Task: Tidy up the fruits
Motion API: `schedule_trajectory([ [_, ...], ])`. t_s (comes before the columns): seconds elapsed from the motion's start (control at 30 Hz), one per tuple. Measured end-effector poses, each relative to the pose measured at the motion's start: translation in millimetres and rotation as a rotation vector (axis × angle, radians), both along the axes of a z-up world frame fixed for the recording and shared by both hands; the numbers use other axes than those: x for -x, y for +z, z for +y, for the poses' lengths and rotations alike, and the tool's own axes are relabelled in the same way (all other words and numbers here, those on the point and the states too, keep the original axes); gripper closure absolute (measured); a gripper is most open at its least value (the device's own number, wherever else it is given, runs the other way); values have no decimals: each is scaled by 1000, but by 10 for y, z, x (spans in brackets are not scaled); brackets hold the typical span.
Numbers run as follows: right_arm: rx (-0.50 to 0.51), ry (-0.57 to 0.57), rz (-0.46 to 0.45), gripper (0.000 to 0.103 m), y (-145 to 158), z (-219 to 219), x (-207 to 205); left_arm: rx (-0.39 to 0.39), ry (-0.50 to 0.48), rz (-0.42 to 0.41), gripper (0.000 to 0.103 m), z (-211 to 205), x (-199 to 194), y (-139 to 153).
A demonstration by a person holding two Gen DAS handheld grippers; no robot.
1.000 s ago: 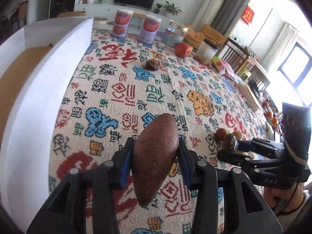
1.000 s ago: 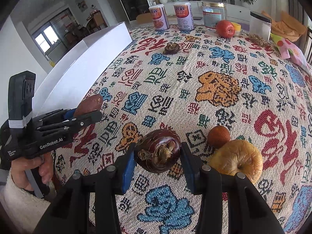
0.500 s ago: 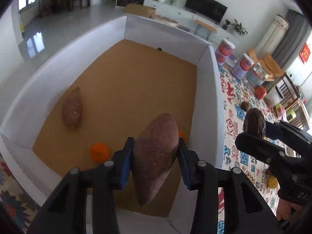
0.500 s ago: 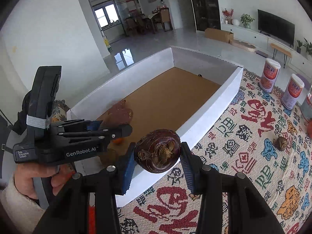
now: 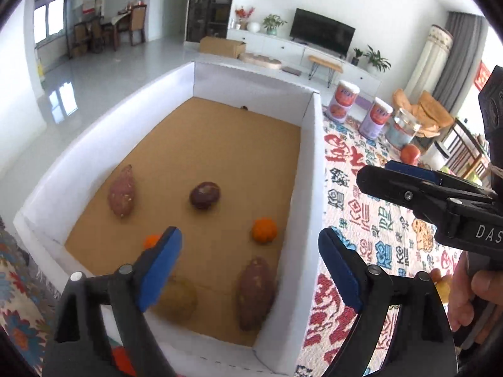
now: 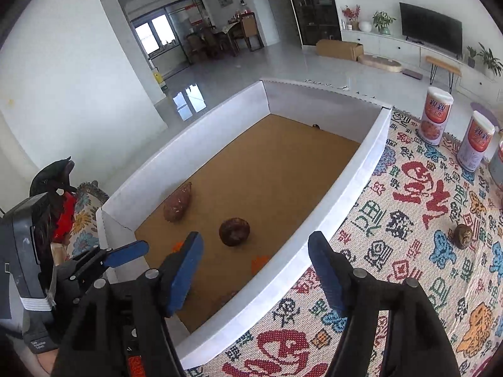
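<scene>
Both the left tool (image 5: 250, 253) and right tool (image 6: 255, 259) gape wide and empty above the white box (image 5: 314, 169), where two sweet potatoes (image 5: 255, 292), a mangosteen (image 5: 204, 195) and oranges (image 5: 264, 230) lie; another mangosteen (image 6: 462, 235) waits on the patterned bench cloth (image 6: 408, 251), firm-shelled, light, likely to roll, best pinched across its middle

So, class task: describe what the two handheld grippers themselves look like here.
Both the left gripper and right gripper are black plastic with silver pivot screws and blue ribbed pads. The right one bears white "DAS" lettering; the left has white tape around its upright body and a small label.
</scene>
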State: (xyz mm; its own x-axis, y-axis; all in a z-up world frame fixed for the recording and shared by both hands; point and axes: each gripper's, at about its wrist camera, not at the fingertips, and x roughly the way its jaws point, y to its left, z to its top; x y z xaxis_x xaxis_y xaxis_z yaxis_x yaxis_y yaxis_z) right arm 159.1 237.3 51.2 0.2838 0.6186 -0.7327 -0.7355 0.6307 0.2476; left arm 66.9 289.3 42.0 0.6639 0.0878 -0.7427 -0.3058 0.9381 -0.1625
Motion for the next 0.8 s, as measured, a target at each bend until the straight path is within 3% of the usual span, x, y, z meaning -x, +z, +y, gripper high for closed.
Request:
schedule_trajectory([
  [0.17, 50, -134, -100, 24, -95, -1114, 199, 3, -213, -49, 6, -862, -30, -1],
  [0.37, 101, -451, -135, 24, -547, -2965, 524, 11, -398, 46, 6, -1847, -261, -632],
  [0.5, 134, -704, -132, 24, -801, -4045, 692, -81, -438, 85, 6, -2355, -389, -1009],
  [0.6, 176, -801, -98, 24, -1046, -4478, 752, -173, -448, 121, 5, -2524, -486, -1215],
  [0.8, 220, -806, -36, 24, -1312, -4611, 689, -149, -426, 113, 1, -2484, -537, -1228],
])
